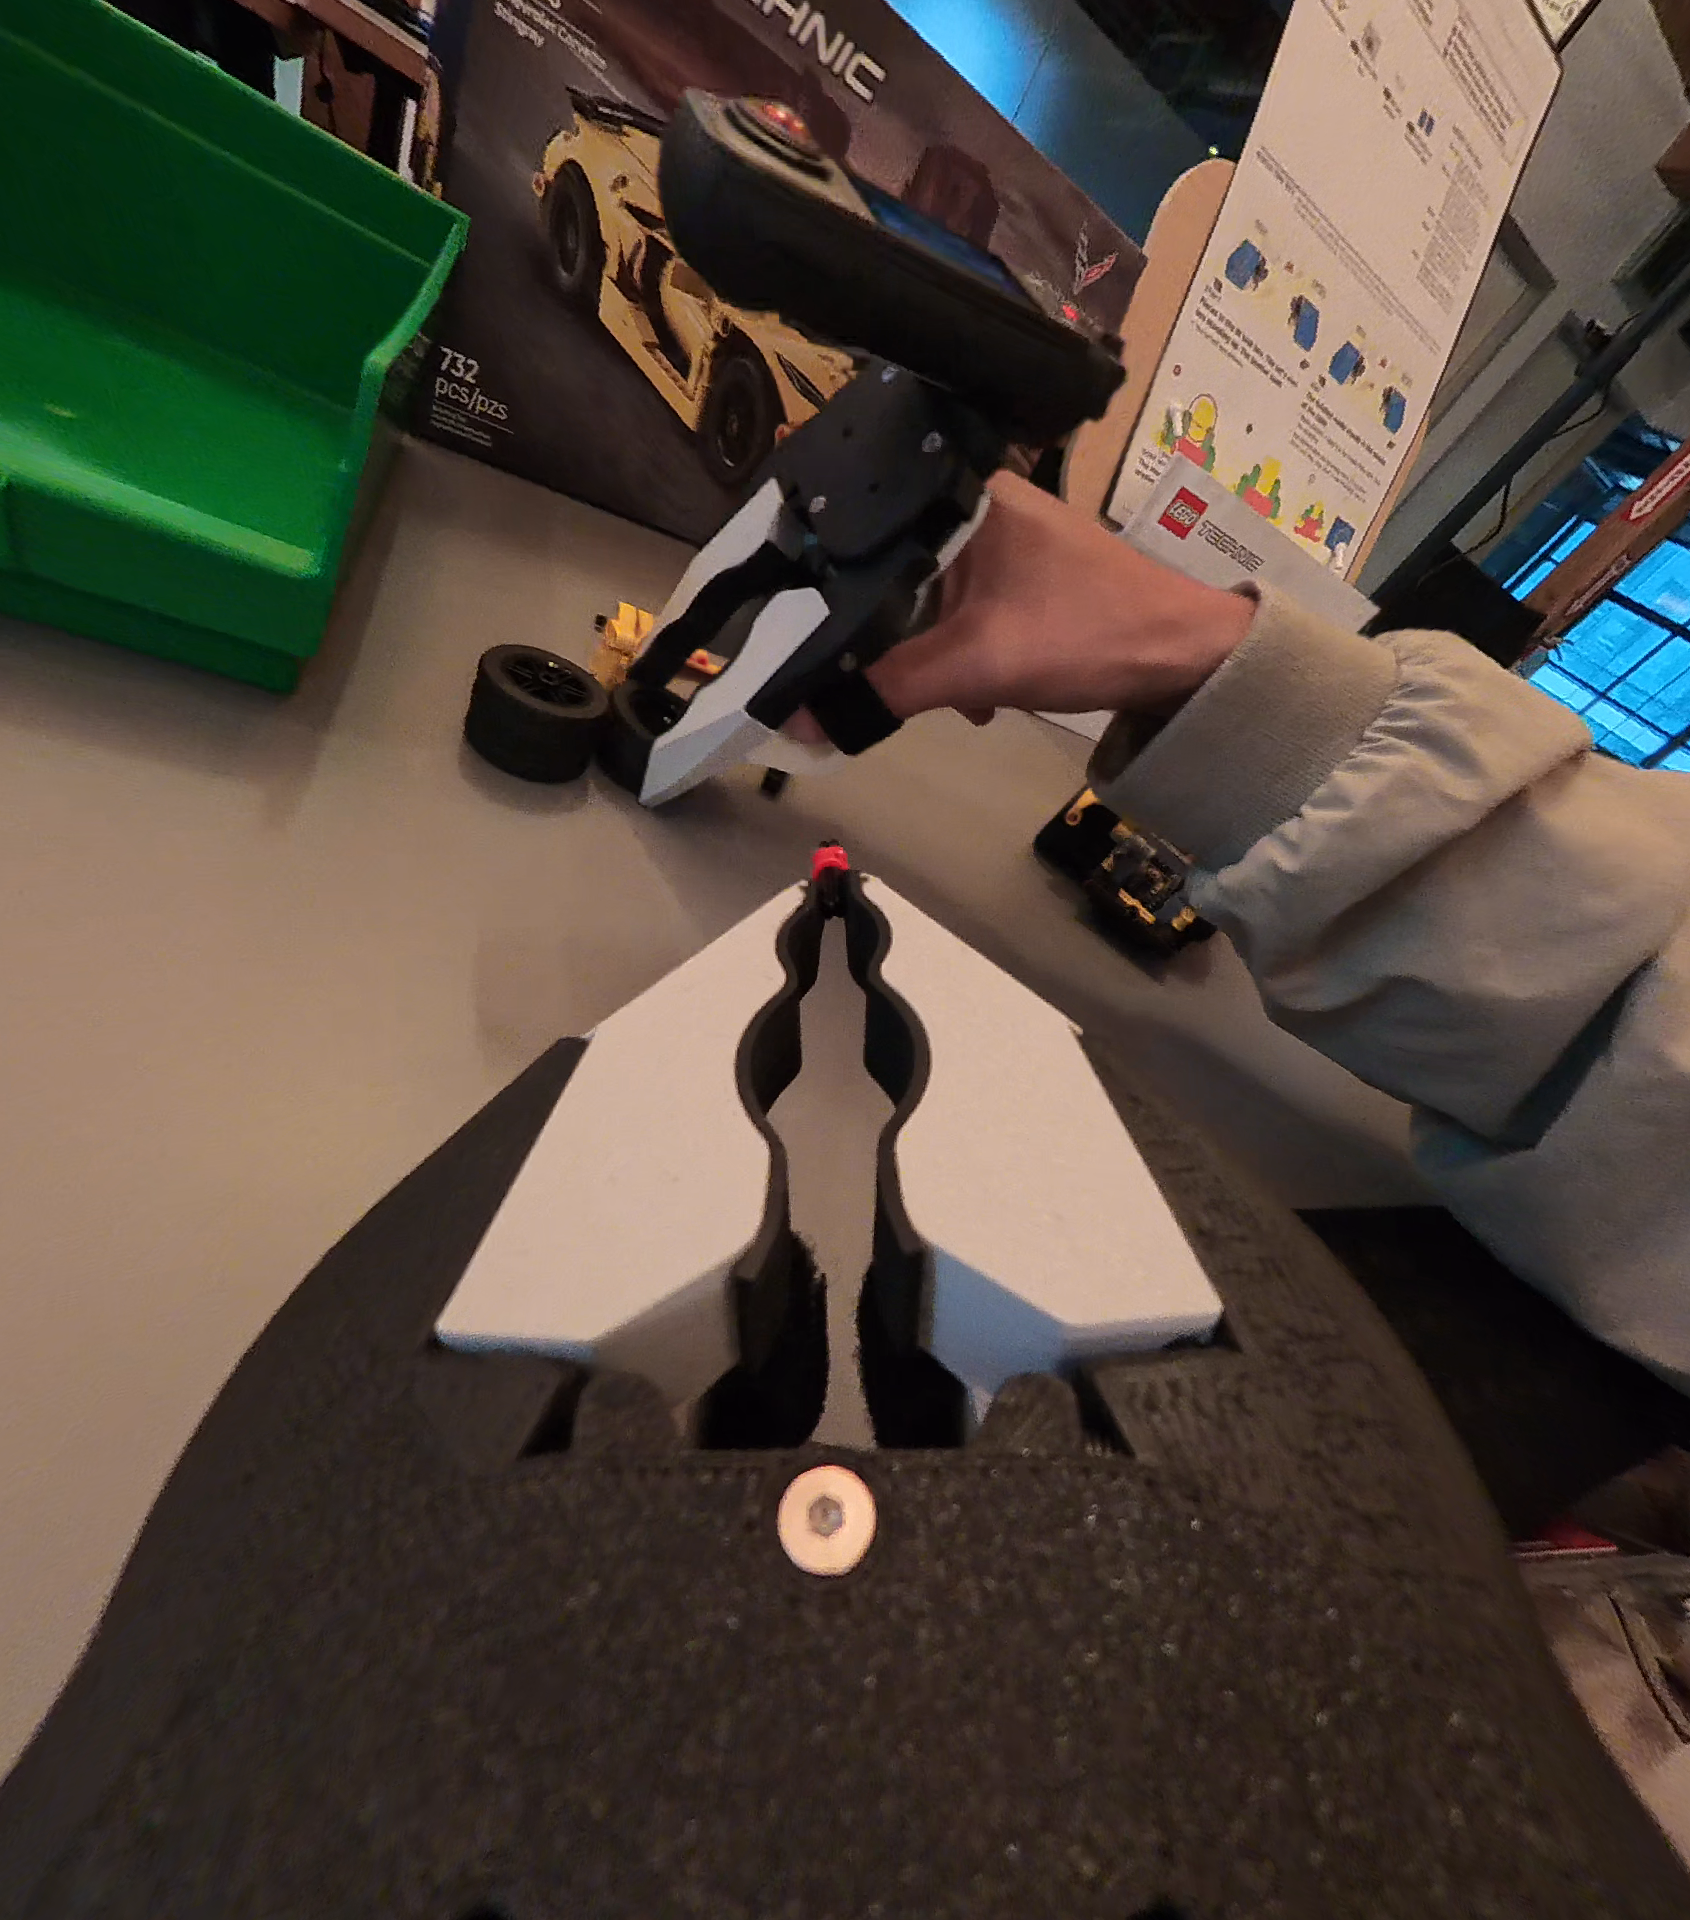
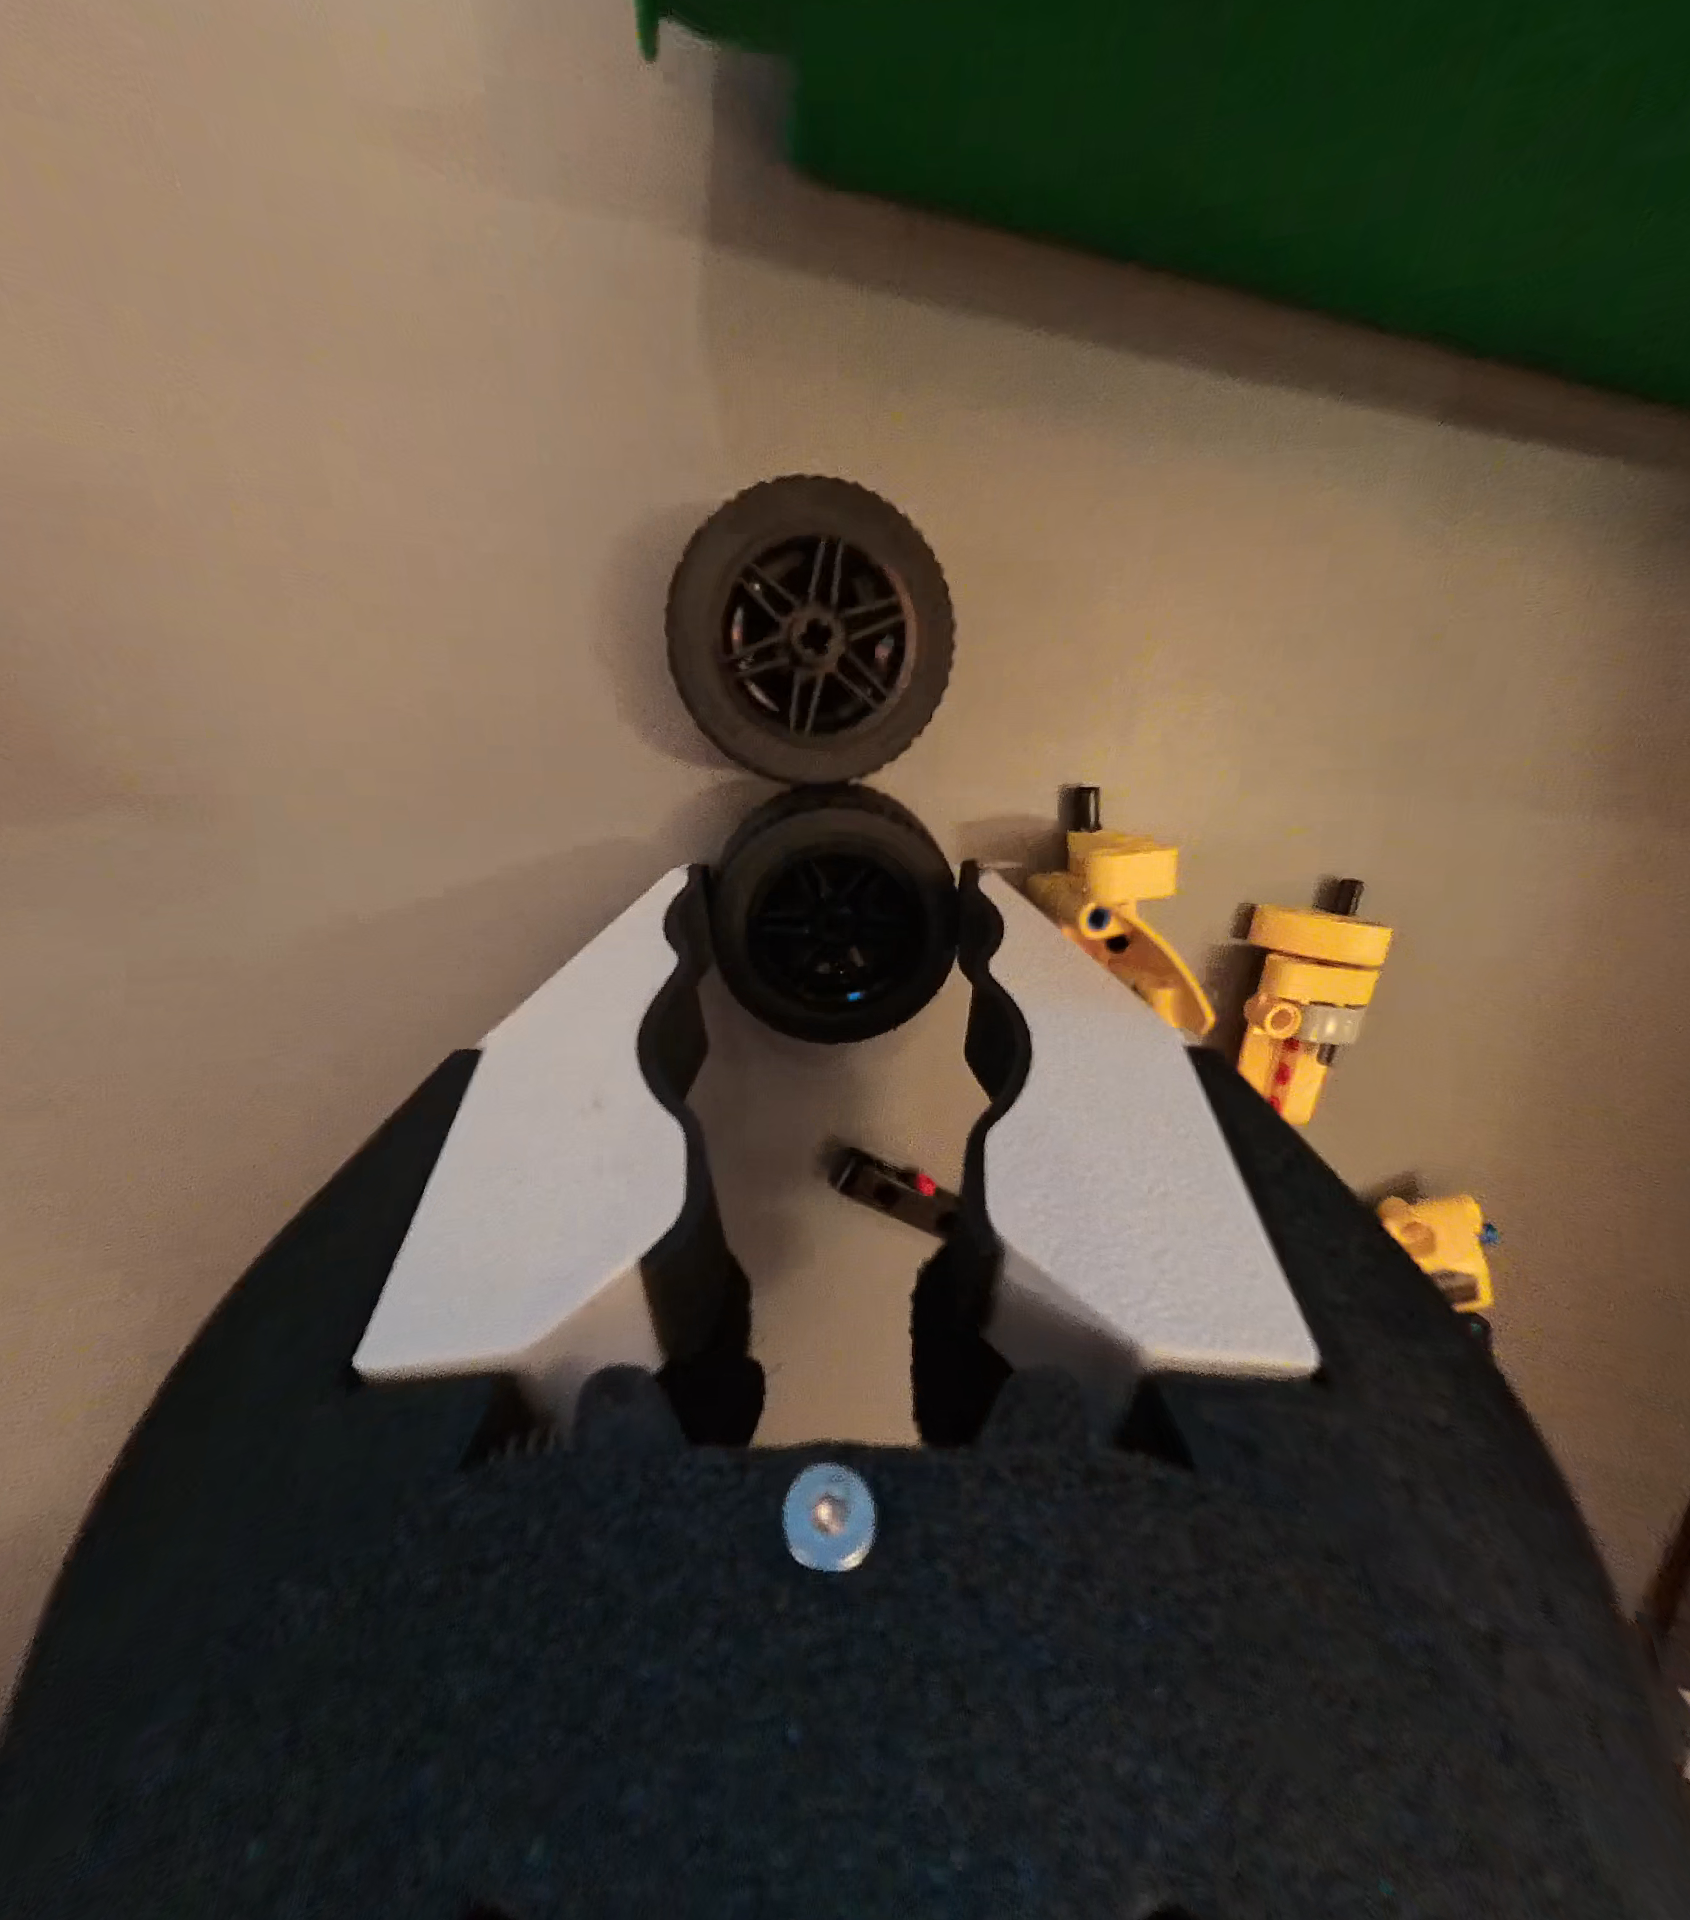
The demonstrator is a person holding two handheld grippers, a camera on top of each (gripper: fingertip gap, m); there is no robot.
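Note:
My left gripper [image 1: 828, 891] is shut on a small red and black pin [image 1: 828, 862], which sticks out past its tips above the grey table [image 1: 197, 935]. My right gripper [image 2: 830, 883] is open, and its two fingertips stand on either side of a black toy wheel [image 2: 836, 920] lying flat on the table. A second black wheel [image 2: 810, 629] lies just beyond it and touches it. A small black pin with a red mark [image 2: 888, 1190] lies on the table between the right fingers. The left wrist view shows the right gripper [image 1: 659, 727], held by a hand [image 1: 1049, 613], tilted down over the two wheels [image 1: 534, 712].
A green bin [image 1: 145, 343] stands at the back left. A toy car box [image 1: 675, 260] and an instruction sheet on a stand [image 1: 1340, 260] stand behind. Yellow brick assemblies [image 2: 1121, 914] [image 2: 1308, 997] [image 2: 1438, 1252] lie right of the wheels. A black and yellow assembly [image 1: 1132, 883] lies under the sleeve. The left gripper's tips are roughly 20 centimetres from the right gripper's.

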